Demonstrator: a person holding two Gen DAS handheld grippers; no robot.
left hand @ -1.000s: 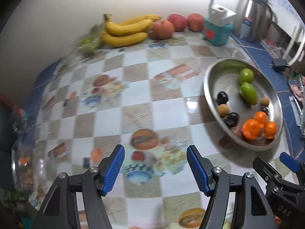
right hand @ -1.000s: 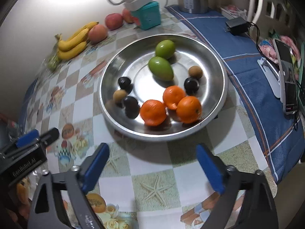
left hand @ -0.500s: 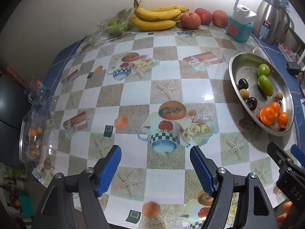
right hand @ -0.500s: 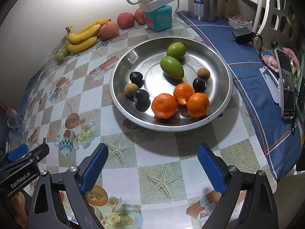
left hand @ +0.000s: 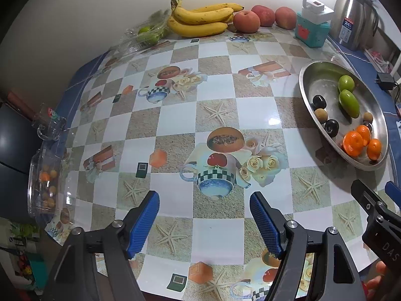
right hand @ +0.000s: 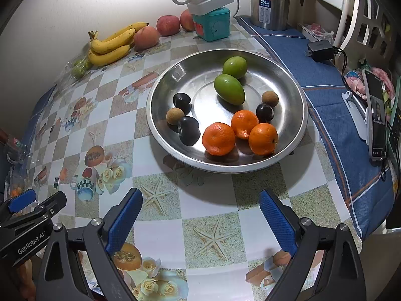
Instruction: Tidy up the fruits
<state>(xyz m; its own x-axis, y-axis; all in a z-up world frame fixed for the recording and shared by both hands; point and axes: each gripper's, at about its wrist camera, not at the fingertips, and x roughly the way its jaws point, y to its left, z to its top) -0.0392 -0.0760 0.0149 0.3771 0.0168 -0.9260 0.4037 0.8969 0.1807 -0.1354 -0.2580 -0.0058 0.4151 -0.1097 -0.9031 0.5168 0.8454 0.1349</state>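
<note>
Both claws are held above the desk (right hand: pixel 215 200) with nothing between their blue pads. The left claw (left hand: pixel 204 222) is spread over bare patterned oilcloth, and the right claw (right hand: pixel 200 219) is spread wide just short of the steel dish (right hand: pixel 295 135), pointing toward it.

In the dish lie 3 oranges (right hand: pixel 218 139), 2 green fruits (right hand: pixel 229 89), 3 dark plums (right hand: pixel 189 130) and 2 small brown longan-like fruits (right hand: pixel 174 116). The oranges are touching one another at the near rim. The rest are scattered. Against the back wall a bunch of bananas (left hand: pixel 203 20) and 3 apples or peaches (left hand: pixel 246 21) are set in a row, with small green fruit in a clear bag (left hand: pixel 147 33) beside them.

The oranges are judged light, firm and slightly yielding; a grip across the widest part should be taken with moderate pressure so the peel is not bruised. The plums look smooth and glossy, so slipping is likely, and their skin is easily marked. The brown fruits are small and round, liable to roll on the polished steel or to be pushed away by 1 pad. The oblong green fruit is best taken across its short axis. The bananas would be lifted as a bunch near the stem, where it is stiffest.
</note>
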